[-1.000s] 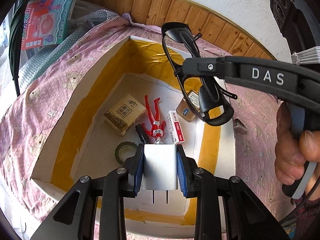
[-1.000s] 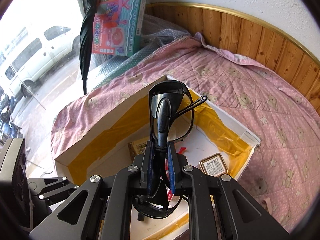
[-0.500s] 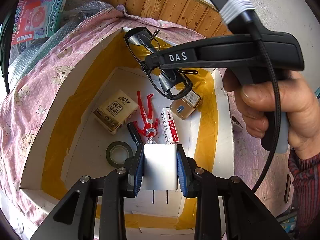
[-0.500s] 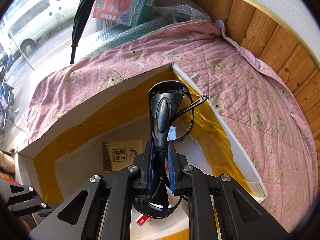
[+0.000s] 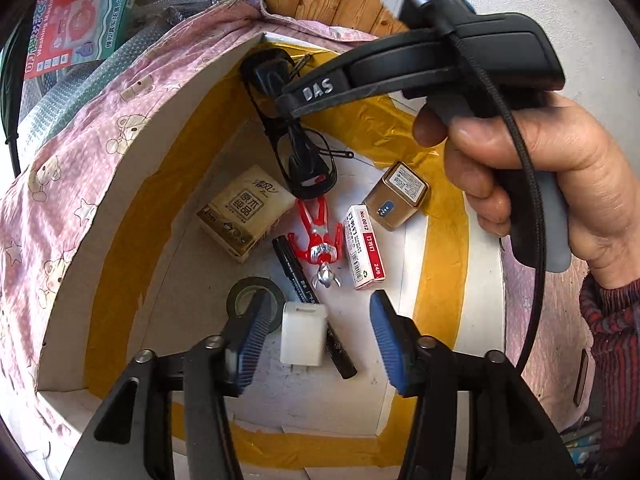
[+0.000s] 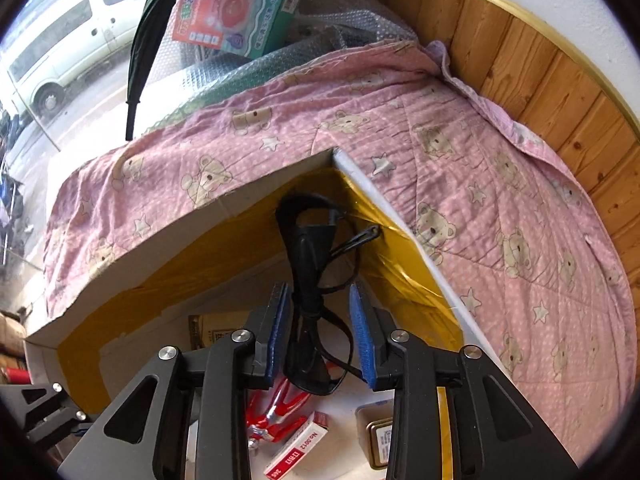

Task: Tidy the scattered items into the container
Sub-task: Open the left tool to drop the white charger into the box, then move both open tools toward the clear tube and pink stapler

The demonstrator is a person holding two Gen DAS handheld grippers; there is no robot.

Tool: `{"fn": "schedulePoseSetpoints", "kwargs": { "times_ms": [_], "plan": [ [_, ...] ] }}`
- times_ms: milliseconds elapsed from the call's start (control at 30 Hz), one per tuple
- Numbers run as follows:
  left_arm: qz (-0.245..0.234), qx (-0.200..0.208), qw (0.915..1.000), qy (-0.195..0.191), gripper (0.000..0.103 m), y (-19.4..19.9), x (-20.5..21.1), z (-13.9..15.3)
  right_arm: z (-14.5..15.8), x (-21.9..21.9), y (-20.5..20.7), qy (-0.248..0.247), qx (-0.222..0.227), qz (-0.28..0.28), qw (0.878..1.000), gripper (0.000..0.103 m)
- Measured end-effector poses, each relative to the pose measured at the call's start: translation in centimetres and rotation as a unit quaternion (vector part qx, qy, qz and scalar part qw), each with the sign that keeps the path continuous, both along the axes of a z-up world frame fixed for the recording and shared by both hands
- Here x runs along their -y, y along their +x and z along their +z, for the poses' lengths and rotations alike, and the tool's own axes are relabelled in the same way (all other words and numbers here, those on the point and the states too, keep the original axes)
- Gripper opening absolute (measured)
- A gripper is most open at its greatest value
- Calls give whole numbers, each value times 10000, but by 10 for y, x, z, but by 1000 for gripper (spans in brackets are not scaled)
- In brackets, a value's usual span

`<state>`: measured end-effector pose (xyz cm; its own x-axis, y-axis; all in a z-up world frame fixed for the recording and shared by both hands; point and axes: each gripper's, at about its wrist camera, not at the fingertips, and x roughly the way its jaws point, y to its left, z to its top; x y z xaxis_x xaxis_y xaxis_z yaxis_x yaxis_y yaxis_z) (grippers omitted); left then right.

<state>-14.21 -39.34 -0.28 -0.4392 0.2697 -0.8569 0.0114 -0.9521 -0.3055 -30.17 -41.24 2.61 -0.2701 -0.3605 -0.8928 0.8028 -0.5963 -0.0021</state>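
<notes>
The white cardboard box [image 5: 132,184] with yellow tape inside lies on a pink blanket. My left gripper [image 5: 320,326] is open over the box's near end. A white charger block [image 5: 303,332] sits loose between its blue pads, slightly blurred, on top of a black marker [image 5: 298,280]. My right gripper [image 6: 320,322] is open at the box's far corner [image 6: 332,156]. Black sunglasses [image 6: 308,276] stand on edge between its pads, with a gap on each side. In the left wrist view the sunglasses [image 5: 298,152] hang down below the right gripper's arm.
In the box lie a tissue pack [image 5: 244,212], a red figure [image 5: 320,236], a staples box [image 5: 366,248], a gold tin [image 5: 396,196] and a tape roll [image 5: 248,300]. A hand [image 5: 532,168] holds the right gripper. A toy carton [image 6: 236,4] and wooden wall [image 6: 520,64] lie beyond.
Both grippers have opened. The white block has left the left gripper's pads and dropped into the box. The right gripper went down into the far corner and let go of the sunglasses.
</notes>
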Motion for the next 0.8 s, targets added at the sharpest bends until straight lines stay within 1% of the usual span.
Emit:
{"fn": "schedulePoseSetpoints", "kwargs": {
  "times_ms": [67,233,567,800],
  "plan": [
    [1,21,10000,49,55,1,1,-1,13,-11,-3,-234,36,-204,9995,34],
    [-16,52,9998,208,55,7,0,2,31,-37,4,-562,146,-579,9966,34],
    [-172,-157,9995,198,55,34,-18,34,54,-85,66,-1165,278,-847,9892,34],
    [-235,-392,9989,125,56,62,-29,63,64,-111,110,-1586,507,-931,9816,34]
  ]
}}
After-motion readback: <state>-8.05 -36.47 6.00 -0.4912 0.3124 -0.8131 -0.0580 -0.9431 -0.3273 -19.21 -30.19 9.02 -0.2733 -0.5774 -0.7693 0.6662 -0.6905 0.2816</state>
